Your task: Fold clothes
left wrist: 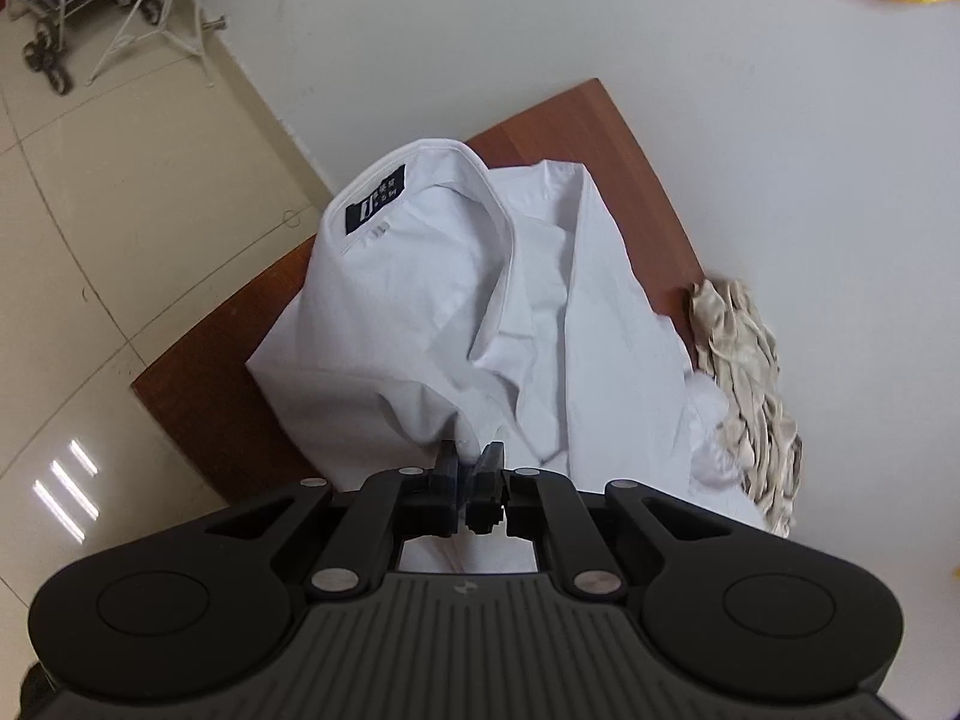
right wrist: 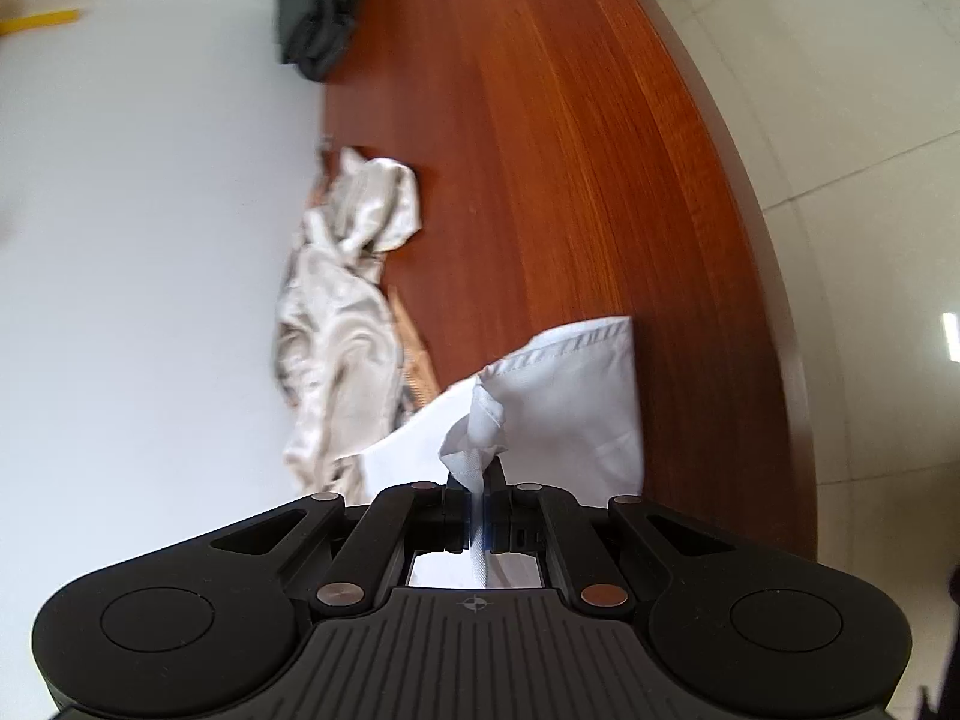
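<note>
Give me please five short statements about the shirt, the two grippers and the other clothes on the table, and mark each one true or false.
1. The left gripper has its jaws shut on the white shirt. True.
2. The right gripper is open and holds nothing. False: its jaws pinch a bunched fold of the white shirt.
3. A black label sits inside the shirt's collar. True.
4. The crumpled beige garment lies in the middle of the wooden table, far from the wall. False: it lies at the table's edge against the white wall.
5. A dark garment lies farther along the table, beyond the beige one. True.
</note>
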The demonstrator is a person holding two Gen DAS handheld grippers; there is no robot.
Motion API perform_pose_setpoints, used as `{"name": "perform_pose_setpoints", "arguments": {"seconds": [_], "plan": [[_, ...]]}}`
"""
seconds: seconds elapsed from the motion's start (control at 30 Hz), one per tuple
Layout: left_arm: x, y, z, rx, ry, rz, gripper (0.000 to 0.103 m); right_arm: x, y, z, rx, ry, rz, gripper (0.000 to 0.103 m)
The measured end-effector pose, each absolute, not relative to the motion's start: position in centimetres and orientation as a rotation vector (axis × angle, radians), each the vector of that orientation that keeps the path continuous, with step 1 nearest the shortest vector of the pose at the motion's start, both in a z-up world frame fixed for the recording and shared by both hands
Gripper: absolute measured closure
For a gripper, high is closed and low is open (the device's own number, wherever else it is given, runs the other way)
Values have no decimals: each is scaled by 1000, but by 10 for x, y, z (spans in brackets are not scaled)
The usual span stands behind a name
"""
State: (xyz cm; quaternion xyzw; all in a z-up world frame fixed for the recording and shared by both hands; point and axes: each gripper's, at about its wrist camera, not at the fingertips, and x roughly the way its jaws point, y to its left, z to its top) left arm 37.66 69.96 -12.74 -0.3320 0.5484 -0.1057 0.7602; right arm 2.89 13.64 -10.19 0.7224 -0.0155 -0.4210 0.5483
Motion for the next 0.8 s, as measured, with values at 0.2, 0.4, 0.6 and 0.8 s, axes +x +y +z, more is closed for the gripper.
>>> {"name": "perform_pose_setpoints", "arguments": {"seconds": [0.2, 0.4, 0.6, 0.8], "plan": [[414, 683, -139, -794, 1253, -44, 95, 89, 95, -103, 1617, 165, -1107, 93], [419, 676, -150, -913, 1216, 147, 95, 131, 61, -107, 1446, 380, -1194, 86], [419, 669, -154, -948, 1093, 252, 88, 140, 24, -94, 1174, 485, -1133, 74], [424, 659, -130, -908, 937, 163, 66, 131, 2, -78, 940, 587, -879, 65]]}}
